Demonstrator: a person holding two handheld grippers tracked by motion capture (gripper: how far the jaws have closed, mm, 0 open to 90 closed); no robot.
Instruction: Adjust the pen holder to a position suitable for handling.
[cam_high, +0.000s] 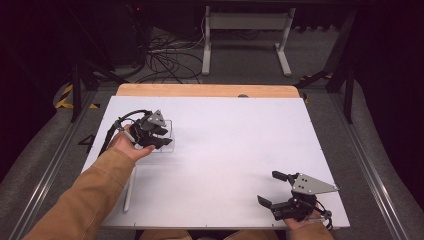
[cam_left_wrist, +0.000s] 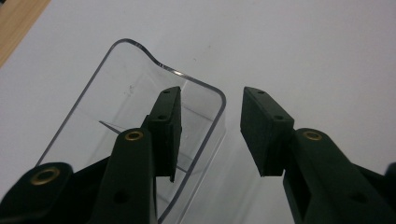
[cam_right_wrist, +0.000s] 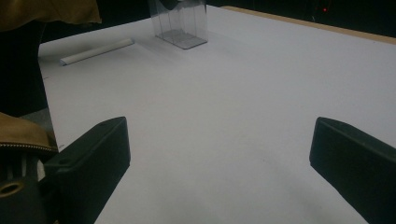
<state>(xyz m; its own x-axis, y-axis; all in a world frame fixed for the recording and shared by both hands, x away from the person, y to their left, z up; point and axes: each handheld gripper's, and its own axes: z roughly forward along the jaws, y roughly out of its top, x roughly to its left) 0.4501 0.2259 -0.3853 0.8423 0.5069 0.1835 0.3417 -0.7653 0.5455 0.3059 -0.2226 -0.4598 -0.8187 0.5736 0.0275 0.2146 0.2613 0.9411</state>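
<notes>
The clear box (cam_left_wrist: 140, 93) stood on the white sheet (cam_high: 230, 150), near its left edge. The left gripper (cam_left_wrist: 210, 126) straddled the box's near wall, one jaw inside, one outside; the jaws were part-closed and not pressing the wall. The right gripper (cam_right_wrist: 219, 154) rested well apart from the box, jaws wide and empty. A white rod (cam_right_wrist: 95, 50) lay just beside the box.
</notes>
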